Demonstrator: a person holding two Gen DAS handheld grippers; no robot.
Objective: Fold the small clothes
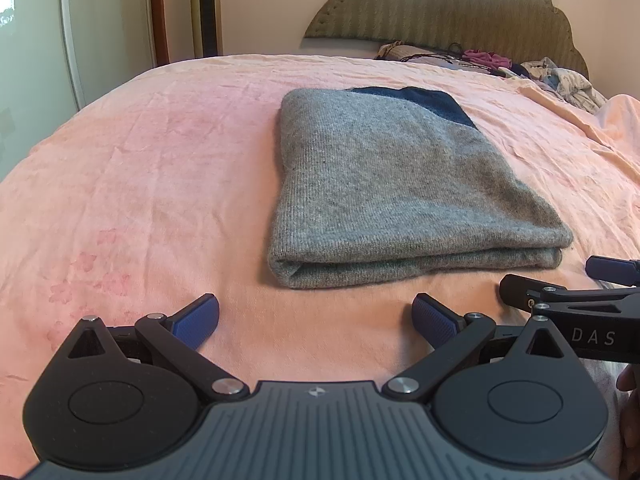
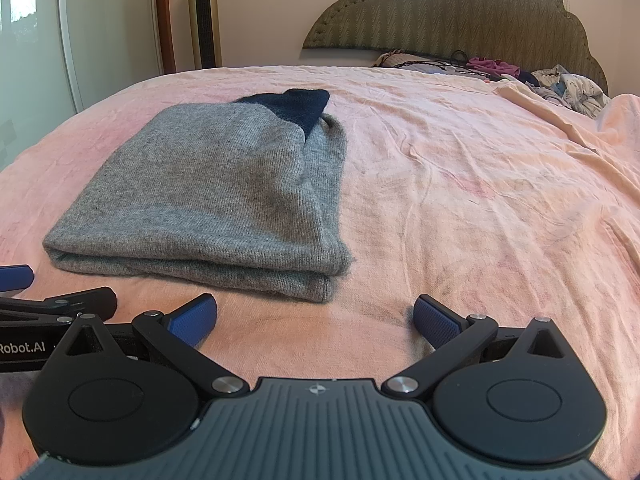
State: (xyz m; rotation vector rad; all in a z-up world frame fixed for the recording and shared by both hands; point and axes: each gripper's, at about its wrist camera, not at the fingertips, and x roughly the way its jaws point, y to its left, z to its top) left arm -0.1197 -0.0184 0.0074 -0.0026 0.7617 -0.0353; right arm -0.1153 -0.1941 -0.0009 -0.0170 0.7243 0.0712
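Observation:
A grey knit garment [image 1: 396, 188] with a dark navy part at its far end lies folded in a neat rectangle on the pink bed sheet [image 1: 140, 168]. It also shows in the right wrist view [image 2: 224, 196]. My left gripper [image 1: 316, 320] is open and empty, just short of the garment's near edge. My right gripper [image 2: 316, 320] is open and empty, near the garment's near right corner. The right gripper's side shows at the right of the left wrist view [image 1: 568, 288], and the left gripper's side shows at the left of the right wrist view [image 2: 48, 300].
A padded olive headboard [image 2: 460, 12] stands at the far end. A pile of loose clothes and cords [image 2: 552, 80] lies at the far right by the headboard. A tower fan [image 2: 205, 16] and a door [image 2: 36, 40] stand at the far left. Wrinkled pink sheet [image 2: 500, 200] spreads right of the garment.

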